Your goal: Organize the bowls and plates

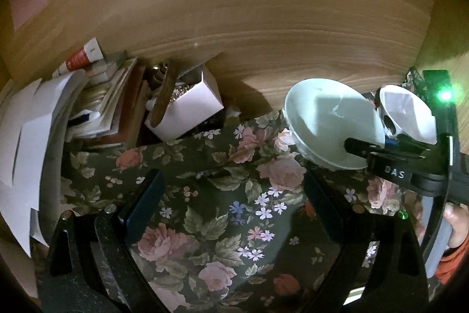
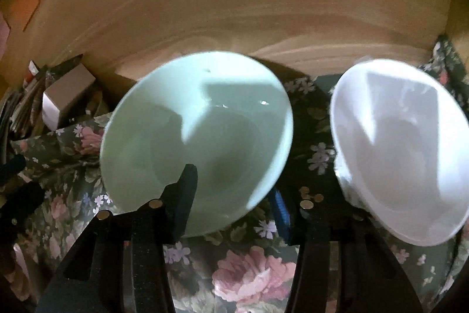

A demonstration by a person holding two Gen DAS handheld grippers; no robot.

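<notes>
A pale green bowl [image 1: 328, 116] [image 2: 205, 122] sits tilted on the floral tablecloth [image 1: 222, 225] close to the wooden back panel. My right gripper [image 2: 233, 189] [image 1: 366, 141] is shut on its near rim, with one finger inside the bowl and the blue-padded finger outside under the wall. Just right of it, a white bowl [image 1: 410, 113] [image 2: 395, 143] also stands tilted. My left gripper [image 1: 233, 178] hangs open over bare cloth to the left of the green bowl, with nothing between its fingers.
A white box [image 1: 187, 110] of odds and ends and a pile of papers [image 1: 26, 137] crowd the back left corner. The wooden panel [image 1: 263, 34] closes off the back. A few coins [image 2: 307, 197] lie on the cloth between the bowls. A hand [image 1: 457, 225] holds the right gripper.
</notes>
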